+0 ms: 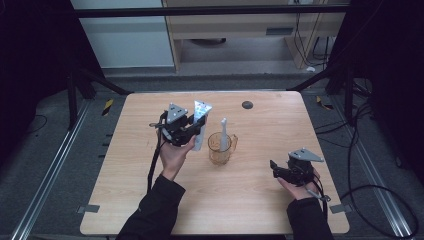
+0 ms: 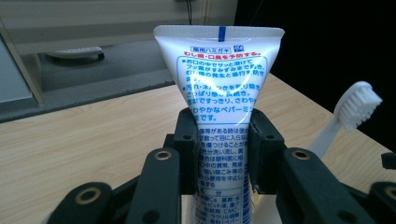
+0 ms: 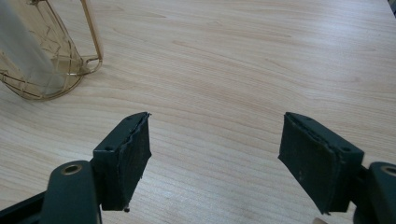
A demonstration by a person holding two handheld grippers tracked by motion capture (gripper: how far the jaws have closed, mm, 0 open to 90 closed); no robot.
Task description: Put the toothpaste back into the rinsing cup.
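My left gripper (image 1: 192, 131) sits left of centre in the high view, its pads clamped on both sides of a white toothpaste tube (image 1: 201, 125), which stands upright with its flat crimped end on top. In the left gripper view the tube (image 2: 219, 107) rises from between my two black jaws up the middle of the frame, its blue and red print facing the camera, and a white toothbrush (image 2: 348, 116) leans in at the right edge, bristles up. That toothbrush (image 1: 223, 134) stands in a clear amber cup (image 1: 220, 149) at the centre of the high view, just to the right of the tube. I judge I am in the carrying step, with the tube lifted and brought alongside the cup, not yet in it. The next move, as I read it, calls for bringing the tube over the cup's rim, clear of the toothbrush handle, lowering it in and only then letting go. My right gripper (image 1: 284, 172) rests at the lower right of the wooden table (image 1: 280, 120), jaws spread wide with nothing between them; in the right gripper view the cup (image 3: 44, 56) sits in the upper left corner.
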